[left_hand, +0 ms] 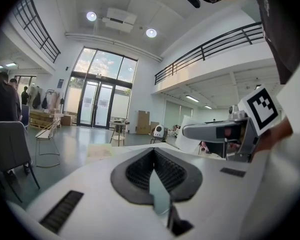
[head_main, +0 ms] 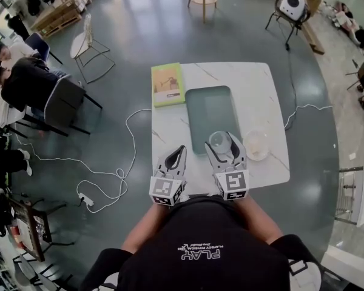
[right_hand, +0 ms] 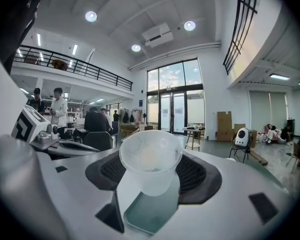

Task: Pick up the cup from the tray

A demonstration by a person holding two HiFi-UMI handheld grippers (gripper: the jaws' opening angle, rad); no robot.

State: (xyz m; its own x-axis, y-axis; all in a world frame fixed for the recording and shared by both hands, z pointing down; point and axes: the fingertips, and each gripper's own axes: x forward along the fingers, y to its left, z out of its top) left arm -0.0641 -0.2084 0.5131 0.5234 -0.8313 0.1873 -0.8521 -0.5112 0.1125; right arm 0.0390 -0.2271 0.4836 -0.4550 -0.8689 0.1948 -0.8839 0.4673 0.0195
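Black shirt (head_main: 200, 265) reads PLAY; right claw (head_main: 224, 144) grips the cup (right_hand: 150, 156), left claw (head_main: 180, 150) closed.

White, marble-veined table (head_main: 264, 90), square with rounded corners. Lying directly on it: a grey-green tray (head_main: 211, 111) at centre; a flat yellow-green item (head_main: 168, 84), possibly a book, just beside the tray's far left corner; a clear round dish (head_main: 256, 144) near the tray's right near corner

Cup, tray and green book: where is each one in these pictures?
cup (right_hand: 150, 159): right gripper view, on its clear inside wall.
tray (head_main: 207, 111): head view, on its bare floor.
book (head_main: 168, 85): head view, on its cover.
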